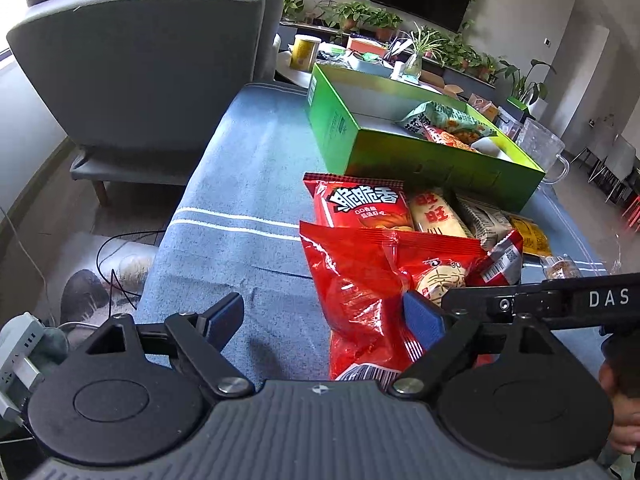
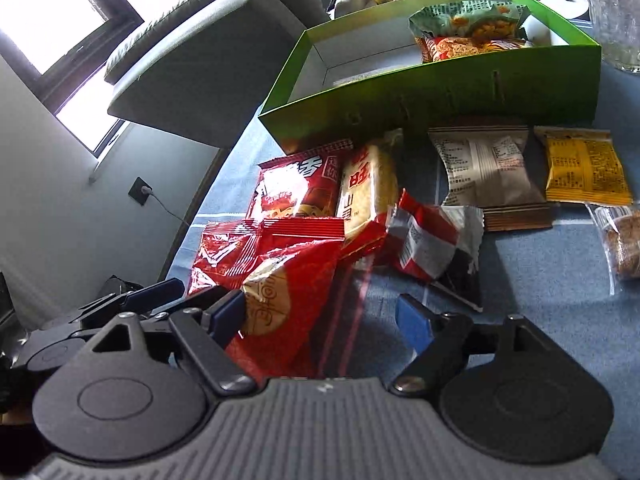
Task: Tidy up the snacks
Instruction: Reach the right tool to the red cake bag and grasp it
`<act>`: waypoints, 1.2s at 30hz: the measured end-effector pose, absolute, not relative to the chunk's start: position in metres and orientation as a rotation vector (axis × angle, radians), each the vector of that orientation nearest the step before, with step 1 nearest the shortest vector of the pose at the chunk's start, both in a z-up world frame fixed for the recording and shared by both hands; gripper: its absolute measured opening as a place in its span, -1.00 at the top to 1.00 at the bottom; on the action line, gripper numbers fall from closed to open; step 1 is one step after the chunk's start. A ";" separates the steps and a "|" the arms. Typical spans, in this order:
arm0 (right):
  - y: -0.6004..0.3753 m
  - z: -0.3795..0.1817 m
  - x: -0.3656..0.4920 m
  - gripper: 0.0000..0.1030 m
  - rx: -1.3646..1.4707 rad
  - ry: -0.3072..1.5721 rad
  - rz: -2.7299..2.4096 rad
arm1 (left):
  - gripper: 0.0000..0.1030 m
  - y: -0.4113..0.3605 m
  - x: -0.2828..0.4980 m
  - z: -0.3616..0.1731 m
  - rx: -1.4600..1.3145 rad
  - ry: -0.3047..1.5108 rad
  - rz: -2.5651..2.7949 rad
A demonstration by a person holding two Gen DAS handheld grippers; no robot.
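1. Snacks are what I am sorting, and the big red bag [image 2: 280,280] lies right at my jaws.
2. My right gripper [image 2: 324,320] has its jaws open. The big red bag lies between them, and its left pad [image 2: 228,314] is at the bag's side. I do not see the pads pinching it.
3. My left gripper [image 1: 324,320] has its jaws open too. Its right pad [image 1: 424,320] sits over the big red bag [image 1: 360,280], and its left pad [image 1: 224,316] hangs over the bare blue cloth [image 1: 240,180]. It holds nothing.
4. Both grippers are close side by side. In the left view the right gripper's black arm crosses just over my right pad.
5. Past the red bag lie more snacks on the cloth: a red chip bag [image 2: 296,188], a pale rice cracker pack [image 2: 368,192], a small red and white pack [image 2: 432,244], a white pack [image 2: 488,172], a yellow pack [image 2: 584,168] and a clear cookie pack [image 2: 620,240].
6. Behind them stands the green box [image 2: 440,96]. A green snack bag [image 2: 468,20] already sits inside, and much of the box is bare.
7. I think I am at the picking-up step. Next I should close one set of jaws on the red bag, lift it clear of the pile, and carry it over the box wall.
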State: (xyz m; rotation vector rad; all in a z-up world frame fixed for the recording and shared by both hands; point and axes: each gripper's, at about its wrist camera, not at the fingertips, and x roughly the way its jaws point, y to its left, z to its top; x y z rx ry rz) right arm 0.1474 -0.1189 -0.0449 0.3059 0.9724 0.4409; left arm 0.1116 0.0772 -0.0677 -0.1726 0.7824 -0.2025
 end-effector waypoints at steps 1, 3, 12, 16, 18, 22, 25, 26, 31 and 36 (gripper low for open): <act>-0.119 -0.044 0.148 -0.55 0.303 0.973 0.439 | -0.67 0.077 0.112 -0.068 -0.171 0.782 -0.204; -0.118 -0.043 0.147 -0.55 0.295 0.971 0.438 | -0.67 0.077 0.112 -0.068 -0.170 0.782 -0.205; -0.118 -0.039 0.148 -0.62 0.307 0.978 0.447 | -0.50 0.076 0.103 -0.059 -0.191 0.822 -0.208; -0.119 -0.032 0.150 -0.62 0.375 0.981 0.472 | -0.46 0.077 0.092 -0.053 -0.198 0.820 -0.239; -0.115 -0.030 0.150 -0.62 0.374 0.986 0.486 | -0.50 0.077 0.089 -0.055 -0.183 0.821 -0.249; -0.100 -0.038 0.152 -0.62 0.253 1.005 0.429 | -0.65 0.081 0.094 -0.067 -0.211 0.842 -0.232; -0.099 -0.044 0.152 -0.63 0.235 0.978 0.442 | -0.73 0.087 0.100 -0.073 -0.239 0.858 -0.244; -0.098 -0.044 0.152 -0.63 0.217 0.973 0.441 | -0.73 0.087 0.100 -0.074 -0.240 0.857 -0.241; -0.093 -0.045 0.154 -0.66 0.198 0.982 0.421 | -0.72 0.079 0.098 -0.074 -0.228 0.838 -0.236; -0.092 -0.045 0.156 -0.50 0.302 1.050 0.466 | -0.17 0.080 0.099 -0.072 -0.265 0.835 -0.292</act>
